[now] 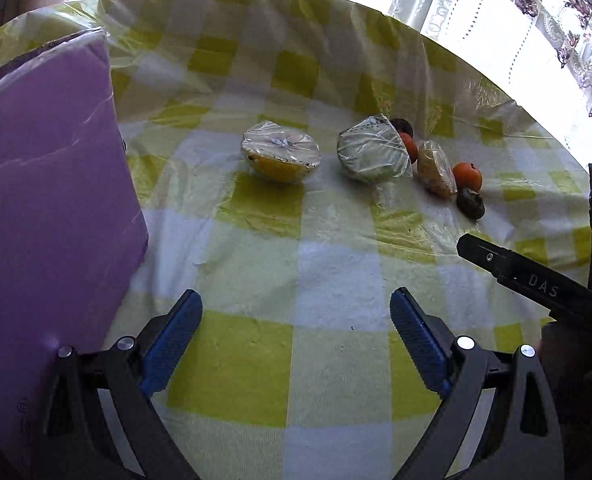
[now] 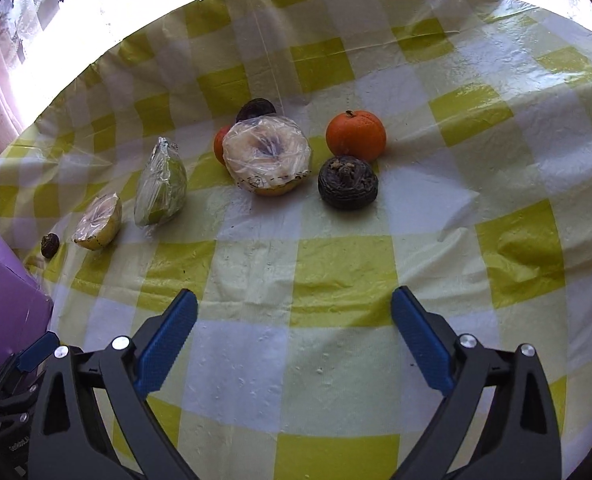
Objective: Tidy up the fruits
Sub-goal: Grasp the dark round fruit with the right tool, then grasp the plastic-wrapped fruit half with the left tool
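A: Purple box (image 1: 44, 200) fills the left of the left wrist view; its inside is hidden, so I cannot tell what it holds.

B: Fruit sits mid-frame on the checked tablecloth (image 2: 335, 272): wrapped yellow half (image 1: 280, 151), wrapped green half (image 1: 371, 152), a tangerine (image 2: 355, 134) touching a dark wrinkled fruit (image 2: 347, 182).

A: Left gripper (image 1: 296, 312)?

B: Spread wide, grasping nothing.

A: Right gripper (image 2: 294, 312)?

B: Also spread wide, empty, over bare cloth.

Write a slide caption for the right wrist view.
Open right gripper over checked tablecloth, facing wrapped fruit halves, an orange and a dark fruit.
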`<control>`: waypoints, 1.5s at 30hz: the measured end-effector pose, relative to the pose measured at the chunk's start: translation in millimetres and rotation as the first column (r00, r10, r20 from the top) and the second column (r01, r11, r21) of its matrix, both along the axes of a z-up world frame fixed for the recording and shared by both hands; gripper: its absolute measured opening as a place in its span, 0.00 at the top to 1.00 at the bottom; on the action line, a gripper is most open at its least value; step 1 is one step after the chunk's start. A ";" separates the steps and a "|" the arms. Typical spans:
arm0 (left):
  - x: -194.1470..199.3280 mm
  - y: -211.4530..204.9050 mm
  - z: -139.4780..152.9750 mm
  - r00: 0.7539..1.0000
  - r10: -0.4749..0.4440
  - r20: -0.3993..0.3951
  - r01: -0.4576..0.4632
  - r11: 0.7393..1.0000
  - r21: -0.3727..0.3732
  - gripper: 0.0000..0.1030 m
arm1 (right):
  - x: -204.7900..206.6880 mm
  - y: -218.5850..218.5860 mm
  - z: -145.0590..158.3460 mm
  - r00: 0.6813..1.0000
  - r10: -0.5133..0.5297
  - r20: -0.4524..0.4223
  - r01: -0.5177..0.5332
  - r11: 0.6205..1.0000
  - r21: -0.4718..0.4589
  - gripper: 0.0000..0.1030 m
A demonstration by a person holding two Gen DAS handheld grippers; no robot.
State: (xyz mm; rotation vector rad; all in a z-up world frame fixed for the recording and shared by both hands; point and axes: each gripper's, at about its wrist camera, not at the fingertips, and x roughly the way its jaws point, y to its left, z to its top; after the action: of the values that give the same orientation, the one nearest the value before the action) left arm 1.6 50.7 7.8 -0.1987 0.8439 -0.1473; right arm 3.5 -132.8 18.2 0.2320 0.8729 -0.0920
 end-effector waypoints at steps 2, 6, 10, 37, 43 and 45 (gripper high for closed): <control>0.1 -0.7 -0.3 1.000 0.002 -0.002 -0.002 1.000 0.007 0.11 | 11.9 -0.3 0.9 1.000 0.001 -0.002 -0.001 1.000 -0.026 0.14; 0.6 -2.2 -0.9 1.000 0.003 -0.003 -0.003 1.000 0.012 0.11 | 30.0 -20.4 0.1 0.999 -0.051 0.001 0.051 0.999 -0.004 0.22; 1.8 -4.6 -1.4 1.000 0.002 -0.006 -0.002 1.000 0.027 0.11 | 39.5 -35.8 0.2 0.998 -0.057 0.001 0.057 0.998 -0.016 0.29; 63.4 -41.2 2.0 0.999 0.032 -0.030 -0.022 0.963 0.269 0.11 | 17.0 -54.5 -2.6 0.997 -0.050 0.063 0.038 0.984 0.177 0.62; 121.4 -27.8 -0.3 0.993 0.094 -0.070 -0.074 0.967 0.243 0.25 | 17.4 -55.4 -2.2 0.997 -0.045 0.064 0.032 0.983 0.182 0.61; 130.8 -25.0 0.4 0.994 0.092 -0.060 -0.075 0.967 0.242 0.36 | 17.5 -54.4 -2.2 0.997 -0.040 0.066 0.028 0.982 0.184 0.61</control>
State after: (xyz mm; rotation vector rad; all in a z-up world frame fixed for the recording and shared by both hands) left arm 132.4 25.7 8.2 -0.0126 0.9143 0.0415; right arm 20.9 -187.3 16.0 0.4203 0.8083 -0.0349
